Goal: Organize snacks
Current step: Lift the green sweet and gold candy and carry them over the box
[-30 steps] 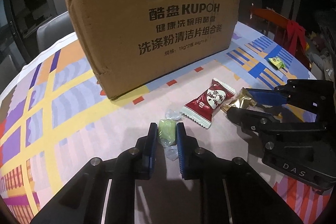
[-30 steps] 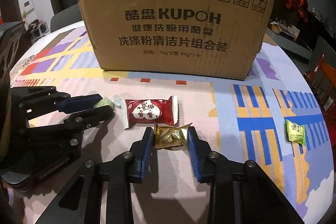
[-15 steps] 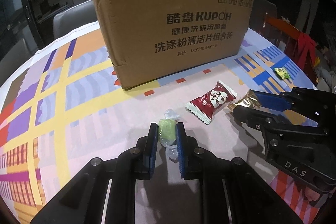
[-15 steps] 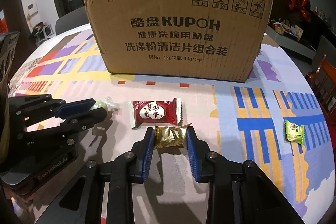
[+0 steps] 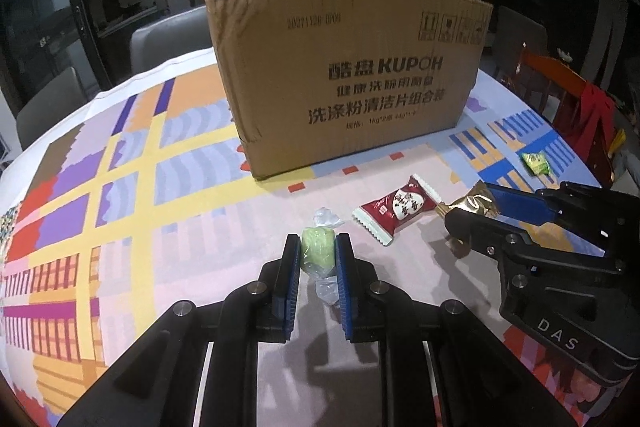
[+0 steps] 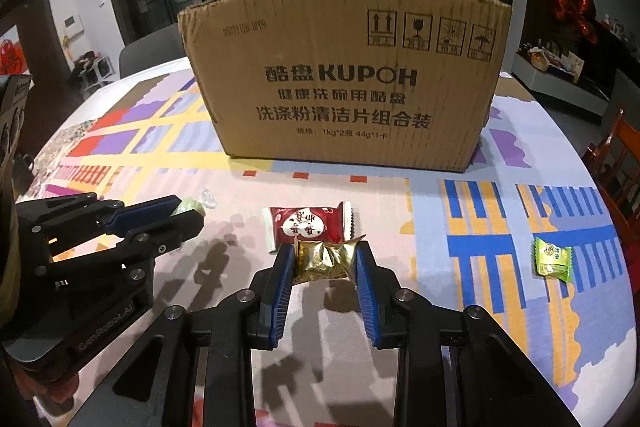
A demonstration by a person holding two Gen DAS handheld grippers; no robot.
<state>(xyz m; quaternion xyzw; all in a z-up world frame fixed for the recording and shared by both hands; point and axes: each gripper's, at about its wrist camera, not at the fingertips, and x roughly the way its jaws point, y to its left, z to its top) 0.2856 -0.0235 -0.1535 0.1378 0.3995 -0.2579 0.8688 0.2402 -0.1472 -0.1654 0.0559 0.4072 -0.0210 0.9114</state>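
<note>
My left gripper (image 5: 317, 255) is shut on a pale green candy (image 5: 317, 254) in clear wrap and holds it above the table. My right gripper (image 6: 325, 259) is shut on a gold-wrapped candy (image 6: 325, 259), also lifted; it shows in the left wrist view (image 5: 474, 205) too. A red snack packet (image 5: 394, 213) lies flat on the patterned tablecloth between the two grippers, also seen in the right wrist view (image 6: 308, 227). A small green packet (image 6: 553, 259) lies far right. An open cardboard box (image 6: 344, 83) stands behind them.
The round table (image 5: 120, 187) has a colourful cloth and its edge curves close on the right. Grey chairs (image 5: 168, 39) stand behind the box and an orange chair (image 5: 560, 83) at the right.
Both grippers have risen from the table with their candies and pulled back, so the box looks smaller and its open top rim shows.
</note>
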